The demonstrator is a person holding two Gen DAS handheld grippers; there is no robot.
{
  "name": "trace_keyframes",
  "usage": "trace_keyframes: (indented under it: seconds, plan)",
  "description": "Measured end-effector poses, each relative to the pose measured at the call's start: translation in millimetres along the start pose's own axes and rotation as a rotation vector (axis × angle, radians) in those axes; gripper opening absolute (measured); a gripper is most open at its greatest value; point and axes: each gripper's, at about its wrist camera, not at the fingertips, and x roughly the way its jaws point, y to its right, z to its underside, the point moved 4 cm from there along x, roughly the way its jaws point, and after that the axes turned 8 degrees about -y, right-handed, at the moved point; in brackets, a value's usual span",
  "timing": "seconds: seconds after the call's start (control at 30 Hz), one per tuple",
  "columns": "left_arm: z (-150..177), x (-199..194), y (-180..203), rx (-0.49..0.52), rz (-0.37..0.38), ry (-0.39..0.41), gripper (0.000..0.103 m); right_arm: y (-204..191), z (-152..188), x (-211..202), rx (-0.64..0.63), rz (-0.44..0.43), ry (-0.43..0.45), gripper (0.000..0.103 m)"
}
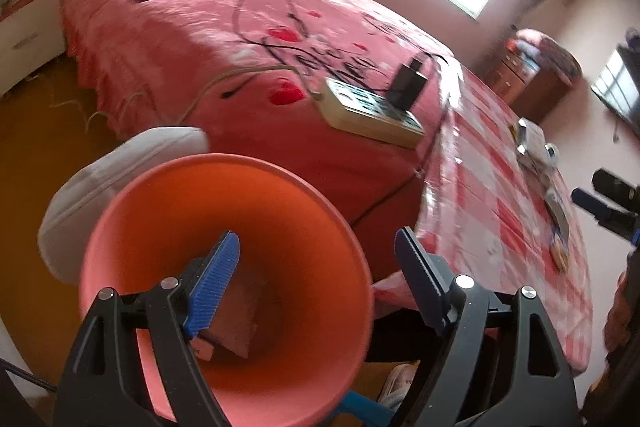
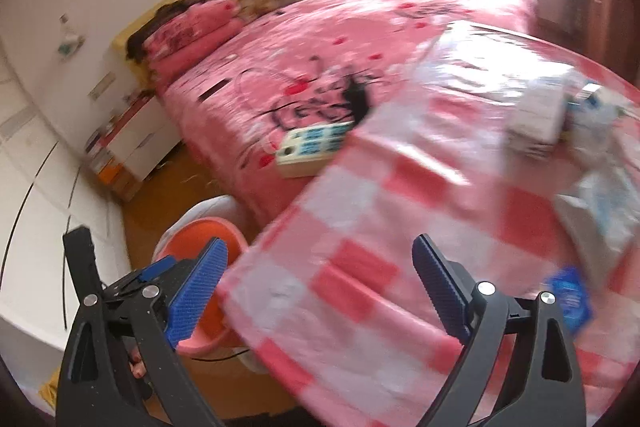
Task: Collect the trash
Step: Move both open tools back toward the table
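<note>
An orange-pink plastic bin (image 1: 288, 227) stands on the floor beside the table, with a piece of trash (image 1: 240, 323) lying at its bottom. My left gripper (image 1: 320, 267) is open and empty, right above the bin's mouth. My right gripper (image 2: 320, 275) is open and empty, over the near edge of the table with the pink checked cloth (image 2: 420, 227). Trash lies on the table's far right: a white box (image 2: 536, 123), crumpled wrappers (image 2: 604, 203) and a blue packet (image 2: 570, 301). The bin also shows in the right wrist view (image 2: 204, 239), with the left gripper over it.
A bed with a pink cover (image 1: 224, 27) stands behind the table. A white power strip (image 1: 372, 111) with a black charger and cables lies on its corner. A white bag (image 1: 92, 187) sits behind the bin. A white cabinet (image 2: 132, 139) stands by the wall.
</note>
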Motion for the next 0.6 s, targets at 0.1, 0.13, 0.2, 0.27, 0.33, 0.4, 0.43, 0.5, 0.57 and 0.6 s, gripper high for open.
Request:
trace_keyframes:
  seconds: [0.1,0.13,0.2,0.27,0.33,0.4,0.43,0.5,0.57,0.6]
  plan:
    - [1.1,7.5,13.1,0.025,0.028,-0.019,0.081,28.4,1.7,-20.8,0.062,0.041,0.024,0.094]
    - [1.1,9.5,16.1,0.03,0.036,-0.024,0.081,36.7,2.6,-27.0,0.081,0.053,0.031,0.094]
    - [2.1,13.8,21.7,0.041,0.05,-0.034,0.081,47.4,5.3,-36.4,0.103,0.07,0.042,0.094]
    - [3.5,17.4,27.1,0.054,0.053,-0.046,0.081,58.4,7.7,-45.3,0.127,0.084,0.054,0.094]
    - [4.4,19.5,30.4,0.064,0.053,-0.052,0.081,66.6,9.9,-51.2,0.15,0.088,0.064,0.094]
    - [4.6,21.6,31.7,0.067,0.051,-0.058,0.081,76.3,13.0,-54.7,0.17,0.092,0.064,0.094]
    - [4.4,22.7,32.8,0.067,0.052,-0.061,0.081,80.9,14.9,-56.1,0.177,0.096,0.062,0.094]
    - [3.0,24.1,34.8,0.068,0.045,-0.064,0.081,86.8,16.7,-56.9,0.192,0.099,0.063,0.094]
    - [1.2,24.7,36.1,0.068,0.034,-0.063,0.081,93.4,19.0,-57.9,0.21,0.096,0.065,0.094]
    - [-0.1,25.3,36.9,0.067,0.029,-0.065,0.081,96.9,21.1,-59.3,0.219,0.096,0.067,0.094]
